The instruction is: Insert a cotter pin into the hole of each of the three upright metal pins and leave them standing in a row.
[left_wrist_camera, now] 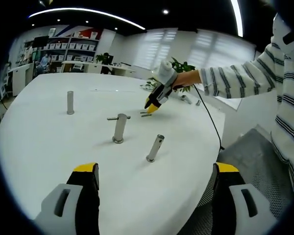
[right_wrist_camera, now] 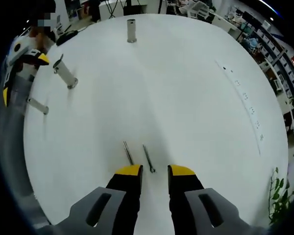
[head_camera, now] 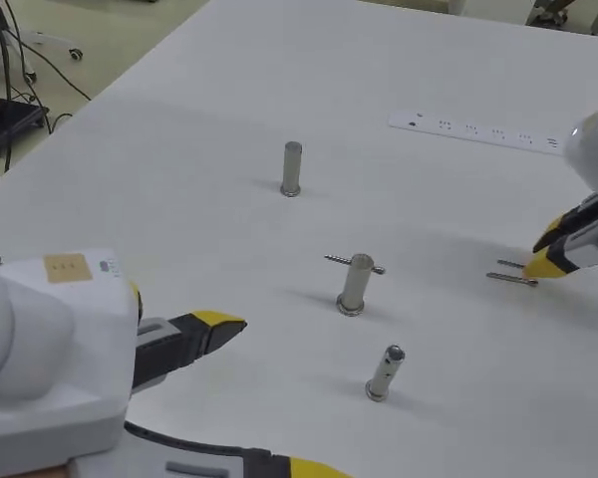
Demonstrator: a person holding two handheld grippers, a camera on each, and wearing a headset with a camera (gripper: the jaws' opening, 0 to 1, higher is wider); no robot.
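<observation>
Your left gripper (left_wrist_camera: 156, 169) is nearest you, jaws spread wide, nothing in them. Just past it the near pin (head_camera: 383, 372) stands on the white table (head_camera: 179, 129), looking a bit tilted. Behind it the middle pin (head_camera: 354, 289) is upright with a cotter pin (head_camera: 355, 263) through its top. Off right, your right gripper (right_wrist_camera: 155, 170) has its jaws a narrow gap apart and empty, tips just beside two loose cotter pins (right_wrist_camera: 148, 158) lying flat. The far pin (head_camera: 291, 167) stands upright, well back.

A white table (head_camera: 179, 149) carries three metal pins in a row: the far pin (head_camera: 291, 167), the middle pin (head_camera: 354, 286) with a cotter pin (head_camera: 339, 260) through its top, and the near pin (head_camera: 383, 374). Two loose cotter pins (head_camera: 511, 272) lie side by side to the right, with a white marked strip (head_camera: 475, 131) beyond them.
</observation>
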